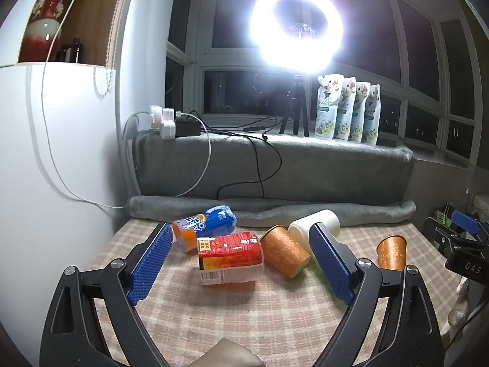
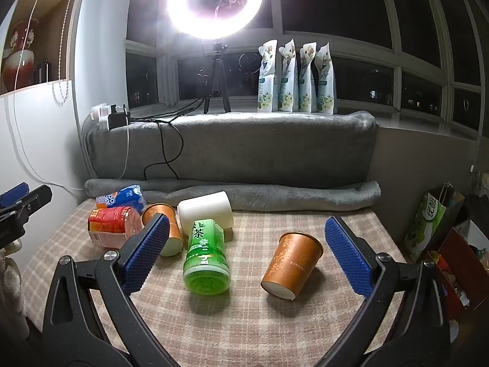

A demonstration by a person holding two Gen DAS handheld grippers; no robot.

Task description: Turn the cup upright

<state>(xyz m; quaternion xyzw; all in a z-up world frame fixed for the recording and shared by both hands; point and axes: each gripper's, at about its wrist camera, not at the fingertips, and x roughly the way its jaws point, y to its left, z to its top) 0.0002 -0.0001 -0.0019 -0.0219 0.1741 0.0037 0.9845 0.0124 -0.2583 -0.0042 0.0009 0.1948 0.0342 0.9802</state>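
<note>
Above checked cloth (image 2: 244, 321) | both grippers level, jaws apart, empty | cup (image 2: 292, 264) lying tipped

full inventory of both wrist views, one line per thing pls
paper cups: 2, orange-brown, lying on table, one right-centre, other left by the bottles
white cylinder: 1, on its side, table back
green tea bottle: 1, lying, centre
red bottle: 1, lying, left
blue-orange bottle: 1, lying, back left
table: 1, beige checked cloth
grey blanket: over ledge
ring light: 1, lit, on tripod
pouches: 4, white-green, sill
left gripper: open, empty
right gripper: open, empty
</note>
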